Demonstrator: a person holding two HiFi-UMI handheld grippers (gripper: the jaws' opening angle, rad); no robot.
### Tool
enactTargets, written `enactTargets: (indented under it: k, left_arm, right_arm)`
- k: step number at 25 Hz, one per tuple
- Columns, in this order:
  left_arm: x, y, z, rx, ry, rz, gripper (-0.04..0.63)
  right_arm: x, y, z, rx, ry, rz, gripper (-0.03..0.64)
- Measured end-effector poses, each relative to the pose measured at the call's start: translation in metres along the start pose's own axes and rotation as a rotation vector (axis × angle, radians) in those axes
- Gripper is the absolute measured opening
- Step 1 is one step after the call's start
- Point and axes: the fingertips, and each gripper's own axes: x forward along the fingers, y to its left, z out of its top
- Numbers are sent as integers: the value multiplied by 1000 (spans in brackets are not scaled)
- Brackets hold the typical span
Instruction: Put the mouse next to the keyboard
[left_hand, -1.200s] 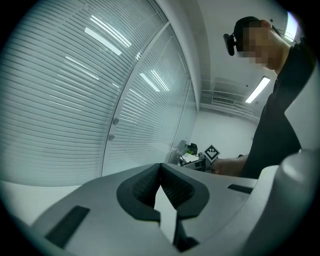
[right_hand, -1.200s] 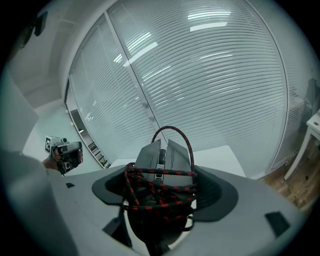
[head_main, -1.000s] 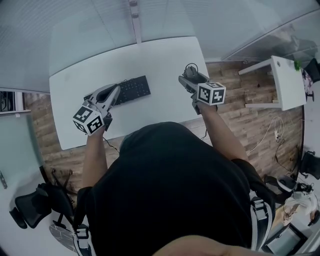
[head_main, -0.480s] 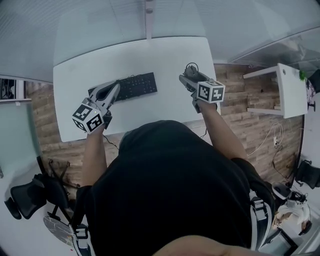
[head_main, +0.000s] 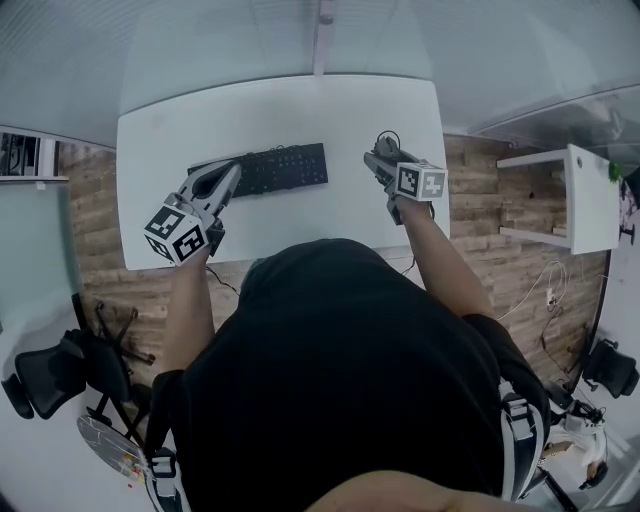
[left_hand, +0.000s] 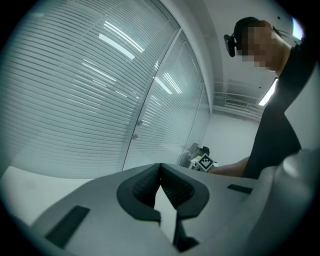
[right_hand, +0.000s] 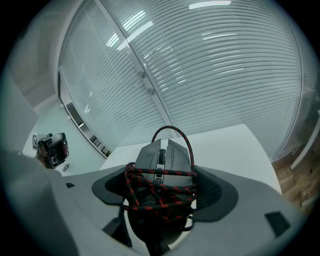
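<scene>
A grey mouse (right_hand: 162, 159), wrapped in its red-and-black braided cable (right_hand: 150, 192), sits between the jaws of my right gripper (right_hand: 162, 187), which is shut on it. In the head view this gripper (head_main: 380, 162) holds the mouse (head_main: 383, 150) above the white table (head_main: 300, 110), a little right of the black keyboard (head_main: 275, 168). My left gripper (head_main: 232, 174) hovers over the keyboard's left end. Its jaws (left_hand: 160, 170) are shut at the tips with nothing between them.
The table's right edge (head_main: 442, 180) lies just beyond the right gripper, with a wood-pattern floor (head_main: 490, 200) past it. A white side table (head_main: 585, 195) stands at the right. A black chair (head_main: 60, 370) is at the lower left. Slatted glass walls (right_hand: 210, 65) rise behind the table.
The head view has shifted, so the table sits further right in the frame. The right gripper with the mouse has come a little closer to the keyboard's right end. The left gripper stays over the keyboard.
</scene>
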Motion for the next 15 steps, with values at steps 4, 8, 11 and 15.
enactTargets:
  k: [4,8,11,15]
  left_arm:
    - [-5,4,-2,-6,-4,19,20]
    - [-7,7,-1,-7,0,28,20]
    - [-10,11,0,-9,3,40,20]
    - [-11,14,1,-13,3,49,20]
  right_arm:
    - [15,-10,-11,11,33,-12,403]
    - [26,-21,-19,-3,61,-37,403]
    - [33,-26,-24,-4,78,-45,403]
    - [43,-36,-30,-4,104,-59,403]
